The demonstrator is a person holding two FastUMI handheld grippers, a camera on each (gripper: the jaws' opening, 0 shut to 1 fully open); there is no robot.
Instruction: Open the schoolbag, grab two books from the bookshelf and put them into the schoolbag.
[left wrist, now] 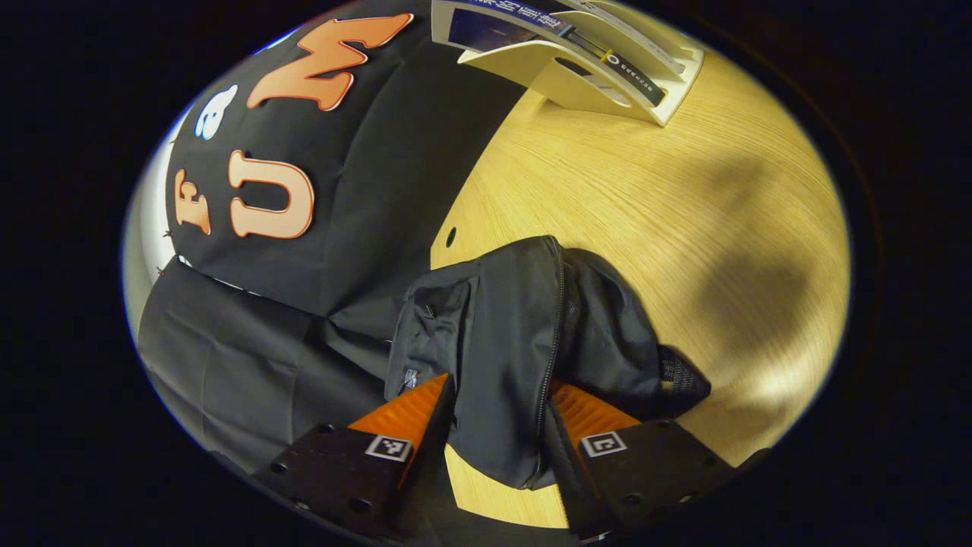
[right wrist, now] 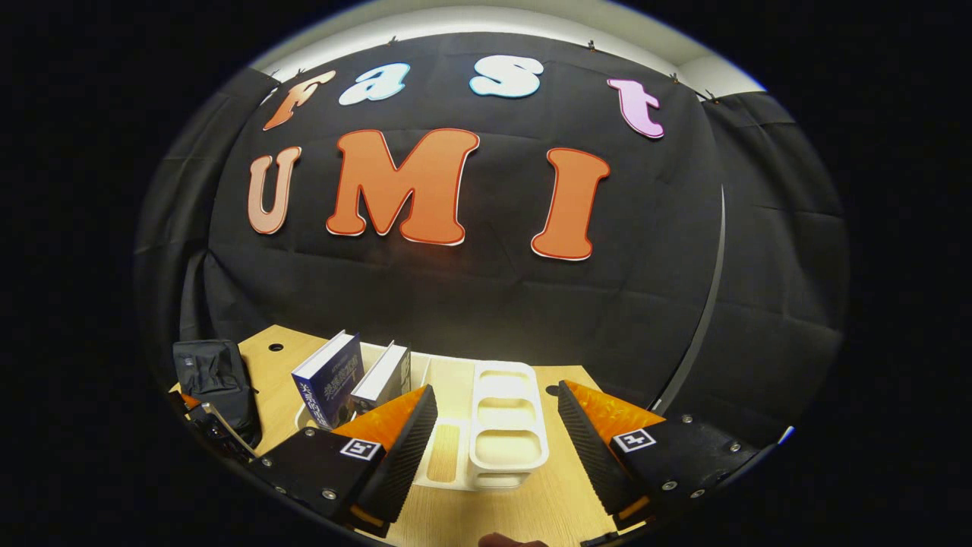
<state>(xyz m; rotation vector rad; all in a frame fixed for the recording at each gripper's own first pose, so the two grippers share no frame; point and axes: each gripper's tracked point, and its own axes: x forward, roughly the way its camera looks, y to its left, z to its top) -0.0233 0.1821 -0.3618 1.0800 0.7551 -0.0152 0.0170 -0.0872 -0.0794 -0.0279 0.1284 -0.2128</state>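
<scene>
Between the ribbed orange left tongs (left wrist: pixel 497 414) sits the pinched, soft black schoolbag (left wrist: pixel 516 327); right tongs (right wrist: pixel 497 425) gape wide.

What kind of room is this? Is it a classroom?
Probably not a real classroom: it looks like a small booth set up for practice. A black cloth wall hangs behind a wooden table, which holds a white bookshelf with two books and a black schoolbag.

We see a pale wooden table (left wrist: pixel 645 197) with a small round hole (left wrist: pixel 451 236) near its edge, backed by the booth's black cloth wall (right wrist: pixel 486 296)
</scene>
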